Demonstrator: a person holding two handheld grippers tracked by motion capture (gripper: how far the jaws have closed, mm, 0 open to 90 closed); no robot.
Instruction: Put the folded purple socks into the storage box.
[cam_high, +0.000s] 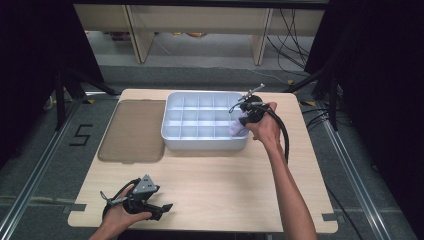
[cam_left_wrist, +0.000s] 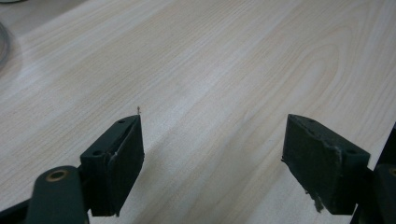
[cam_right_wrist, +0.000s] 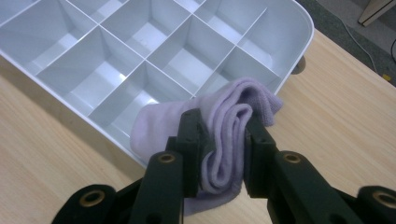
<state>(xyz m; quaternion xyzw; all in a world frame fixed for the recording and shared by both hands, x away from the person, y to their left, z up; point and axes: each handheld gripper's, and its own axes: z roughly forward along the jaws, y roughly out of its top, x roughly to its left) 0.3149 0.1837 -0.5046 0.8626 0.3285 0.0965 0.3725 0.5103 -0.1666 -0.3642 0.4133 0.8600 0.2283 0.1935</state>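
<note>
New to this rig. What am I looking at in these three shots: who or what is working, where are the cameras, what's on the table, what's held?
No robot arm here: a person holds a two-jaw tool in each hand. The high view looks down from above the person's side. The other two cameras ride on the tools, looking along their black jaws.

On the pale wooden table sit a white plastic tray divided into compartments and a flat brownish translucent lid to its left.

The right gripper is clamped on a folded lilac sock, holding it over the tray's near right corner. The left gripper rests near the table's front edge, jaws wide apart with nothing between them.
</note>
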